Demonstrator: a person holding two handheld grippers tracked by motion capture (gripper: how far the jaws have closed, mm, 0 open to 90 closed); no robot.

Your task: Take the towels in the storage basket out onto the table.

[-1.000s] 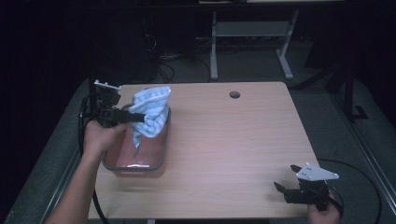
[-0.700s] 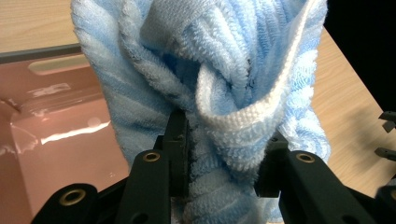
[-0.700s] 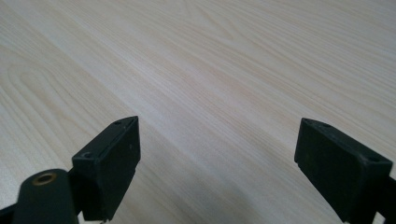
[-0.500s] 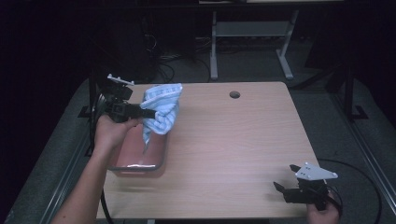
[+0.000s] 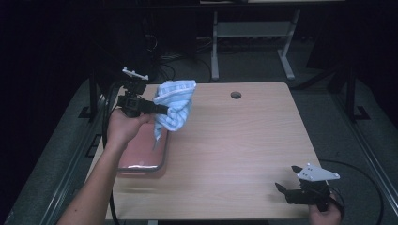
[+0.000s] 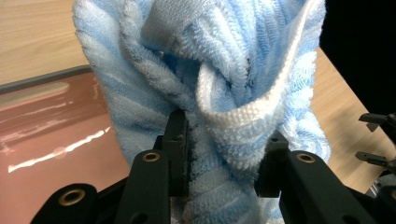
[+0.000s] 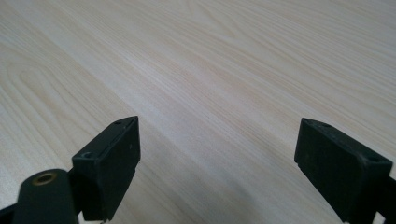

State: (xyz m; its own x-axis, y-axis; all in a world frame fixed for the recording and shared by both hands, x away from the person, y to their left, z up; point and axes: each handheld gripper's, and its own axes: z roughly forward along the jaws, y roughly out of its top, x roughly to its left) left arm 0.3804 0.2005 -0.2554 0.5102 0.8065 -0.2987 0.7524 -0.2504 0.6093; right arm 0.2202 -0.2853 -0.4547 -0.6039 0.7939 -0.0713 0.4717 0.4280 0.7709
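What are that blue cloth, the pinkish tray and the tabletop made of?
The cloth looks like terry cotton: looped, fuzzy pile in blue and white stripes. The tray seems glossy plastic or coated metal, judging by the bright glare streaks and grey rim. The tabletop looks like matte wood-grain laminate, possibly real wood.

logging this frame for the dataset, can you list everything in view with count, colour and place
towel: one, light blue with white stripes, bunched and lifted above the table's left side, clamped in the left gripper
tray: one, reddish-brown with a grey rim, flat on the table's left side, below the towel
table: one, light wood, centre, with a round hole near its far edge
frame: one, grey metal, on the dark floor behind the table
left gripper: one, black, jaws closed on the towel
right gripper: one, black, jaws open over the near right corner of the table, holding nothing
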